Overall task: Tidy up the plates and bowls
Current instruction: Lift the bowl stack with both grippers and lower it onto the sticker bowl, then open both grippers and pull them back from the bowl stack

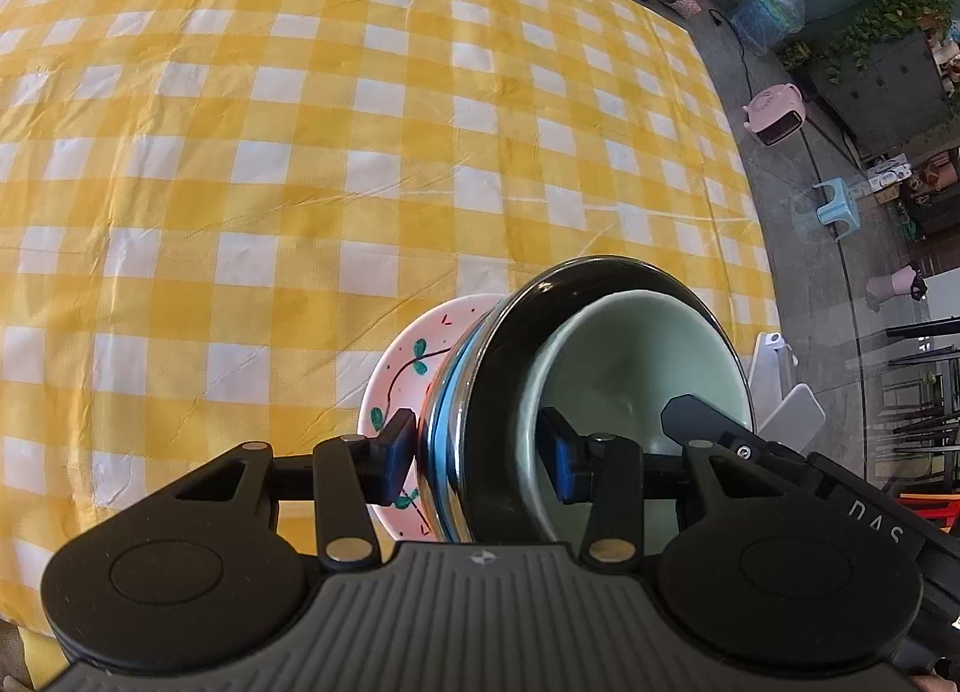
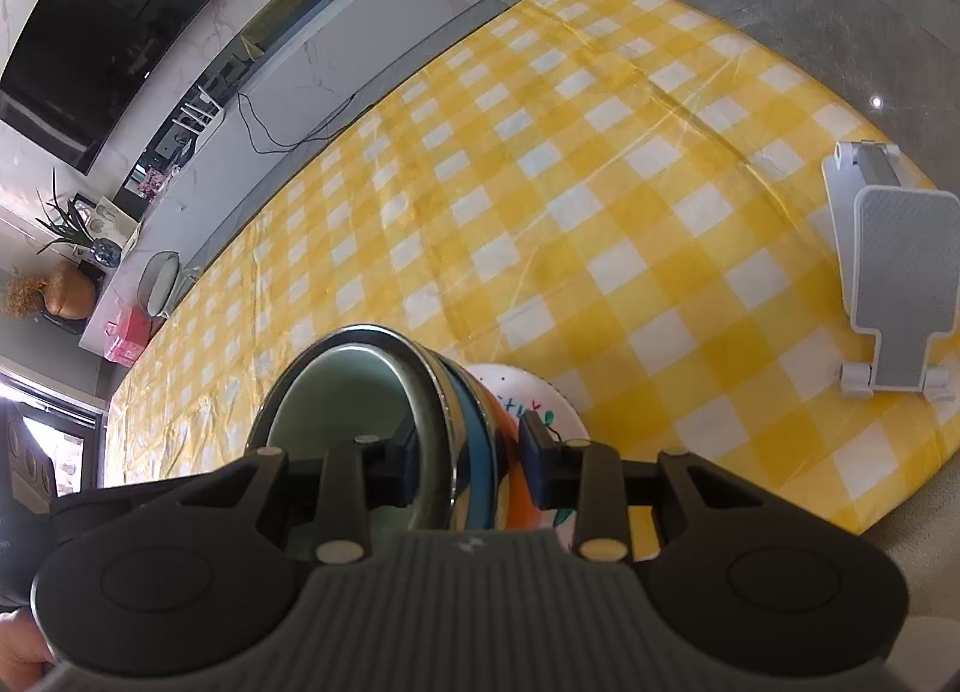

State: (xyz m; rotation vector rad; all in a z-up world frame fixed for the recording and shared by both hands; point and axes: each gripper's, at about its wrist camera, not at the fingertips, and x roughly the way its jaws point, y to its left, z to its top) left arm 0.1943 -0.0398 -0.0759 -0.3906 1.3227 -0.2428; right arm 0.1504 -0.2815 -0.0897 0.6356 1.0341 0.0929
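carefully now: both claws, left claw (image 1: 477,461) and right claw (image 2: 471,467), clamp the nested bowls' (image 1: 600,368) rims; keep them level, lowering together.

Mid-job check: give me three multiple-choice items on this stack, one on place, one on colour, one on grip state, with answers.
1. Where does the pale green bowl sit?
A. Inside the dark metal bowl
B. Alone on the checked cloth
C. Under the pink plate

2. What colour is the cloth?
A. Blue and white
B. Yellow and white
C. Plain grey

3. How is the stack held?
A. Left tool only
C. Neither tool
B. Both tools, the right tool too

Answers:
1 A, its rim shows within the dark rim.
2 B, yellow and white squares.
3 B, each wrist view shows pads clamping the stacked rims.
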